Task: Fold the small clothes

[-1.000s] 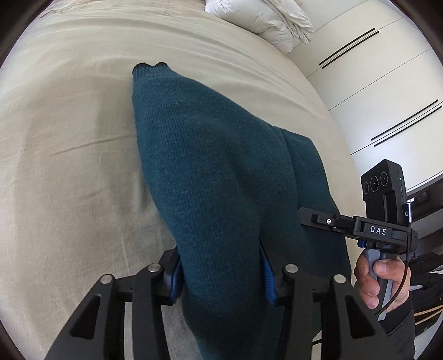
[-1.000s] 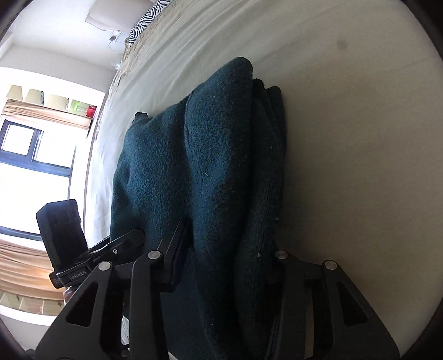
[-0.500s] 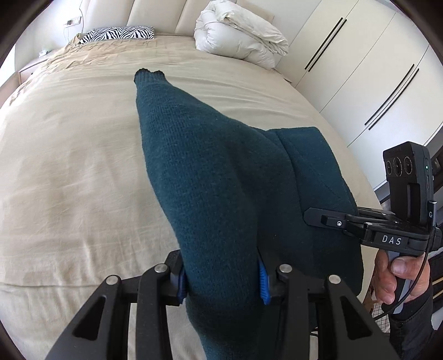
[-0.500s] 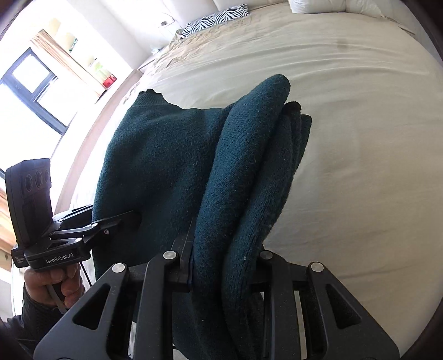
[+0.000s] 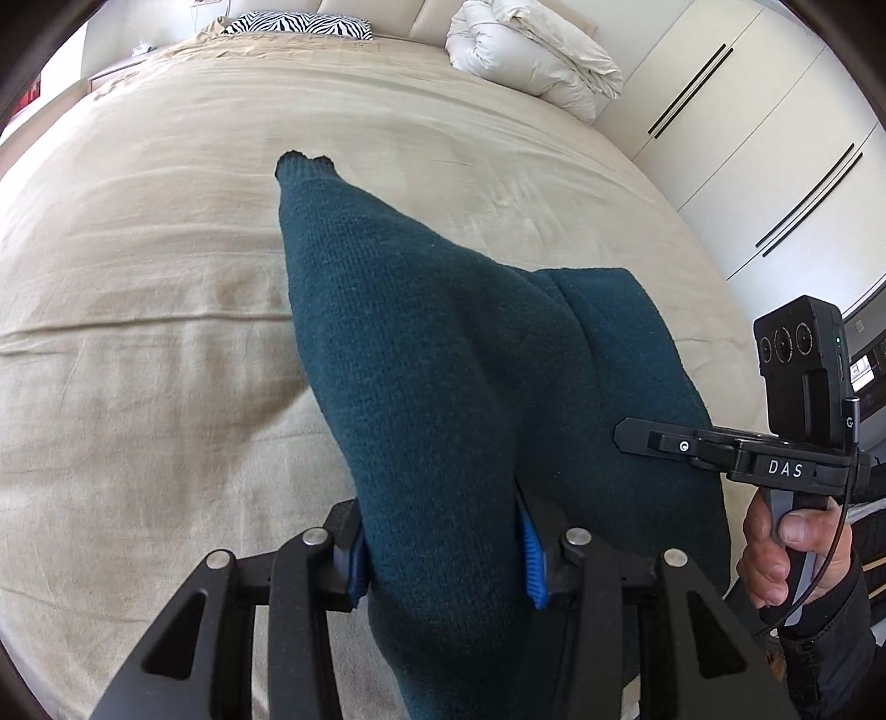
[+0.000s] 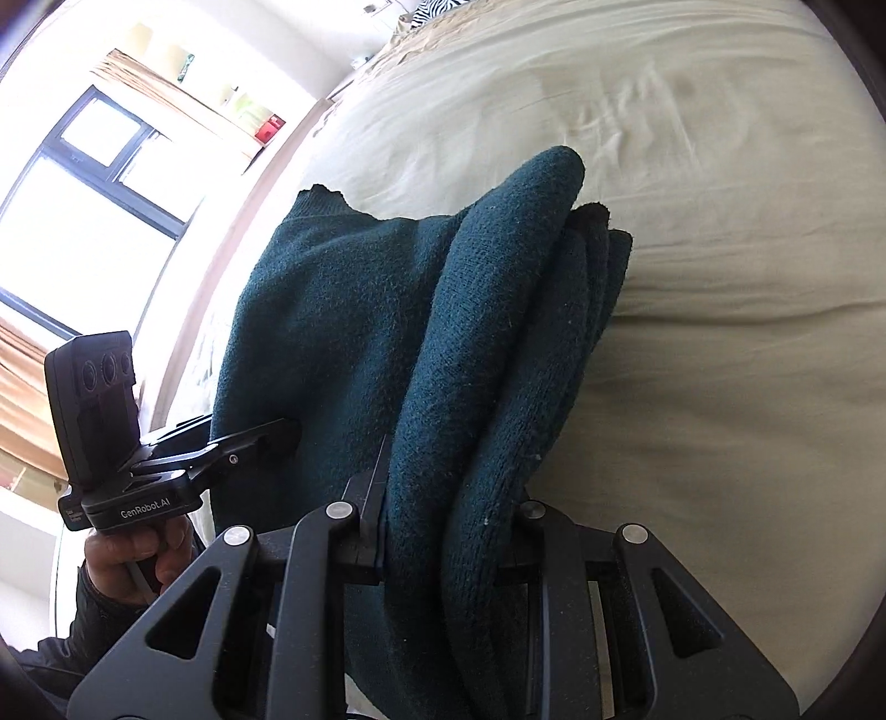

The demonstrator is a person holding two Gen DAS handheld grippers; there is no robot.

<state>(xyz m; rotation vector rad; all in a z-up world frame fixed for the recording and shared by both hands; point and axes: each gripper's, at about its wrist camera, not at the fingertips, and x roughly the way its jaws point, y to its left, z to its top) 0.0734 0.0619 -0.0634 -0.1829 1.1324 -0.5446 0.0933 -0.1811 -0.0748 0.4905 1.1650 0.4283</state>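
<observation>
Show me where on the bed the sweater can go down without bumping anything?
The bed has bare sheet left of the sweater, and more between its far end and the zebra pillow. The far right corner is crowded by the white duvet. Both claws, left claw and right claw, grip the sweater.

Teal sweater (image 5: 443,399), beige bedspread (image 5: 138,332)
</observation>
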